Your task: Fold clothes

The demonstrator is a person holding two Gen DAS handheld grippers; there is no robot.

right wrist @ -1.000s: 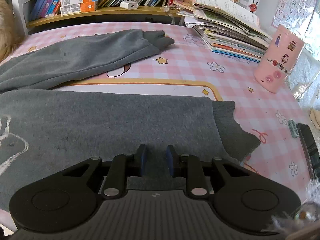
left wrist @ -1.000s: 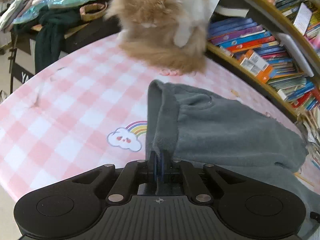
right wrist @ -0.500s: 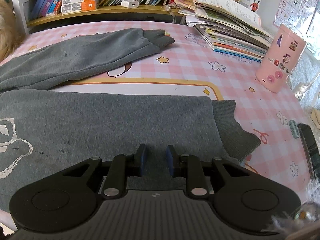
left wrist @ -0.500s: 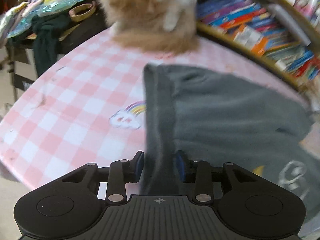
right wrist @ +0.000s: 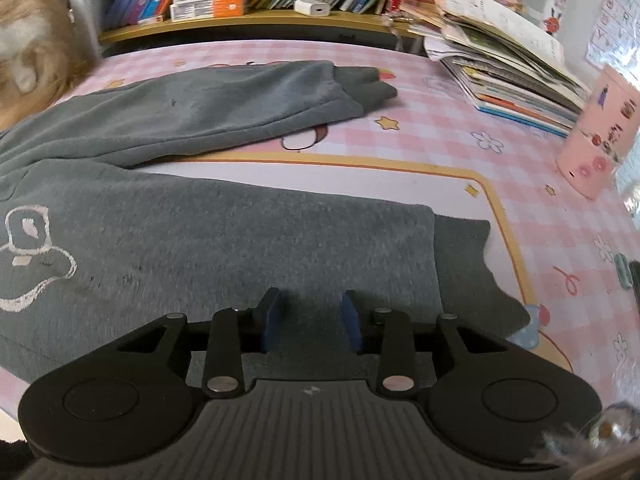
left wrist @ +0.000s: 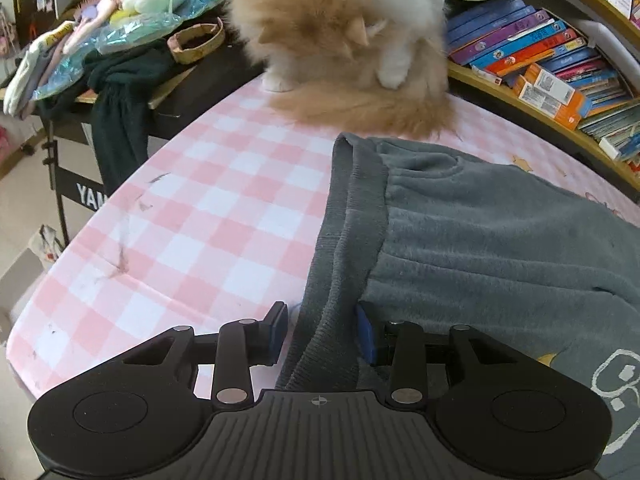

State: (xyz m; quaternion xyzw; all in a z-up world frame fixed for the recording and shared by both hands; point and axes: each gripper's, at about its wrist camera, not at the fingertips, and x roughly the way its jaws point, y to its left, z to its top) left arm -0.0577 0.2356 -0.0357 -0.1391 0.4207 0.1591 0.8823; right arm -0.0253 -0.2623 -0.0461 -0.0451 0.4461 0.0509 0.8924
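Note:
Grey fleece trousers [left wrist: 500,232] lie flat on the pink checked table [left wrist: 208,216]. Their ribbed waistband [left wrist: 348,216] runs between the jaws of my left gripper [left wrist: 322,330], which stands open; the left pad is clear of the cloth. In the right wrist view the near trouser leg [right wrist: 224,248] lies under my right gripper [right wrist: 312,320], whose jaws are opening with only flat cloth between them. The near cuff [right wrist: 464,256] lies just right of it. The far leg [right wrist: 208,108] stretches across the table behind.
A fluffy orange cat [left wrist: 352,40] sits on the table just beyond the waistband. Bookshelves [left wrist: 540,60] line the back. A pile of books [right wrist: 508,68] and a pink cup [right wrist: 596,132] stand at the right. The table edge [left wrist: 48,280] drops off at the left.
My left gripper was shut on the waistband and has let it go; the waistband now lies lower between open jaws. The right jaws have widened. The cat has shifted a little.

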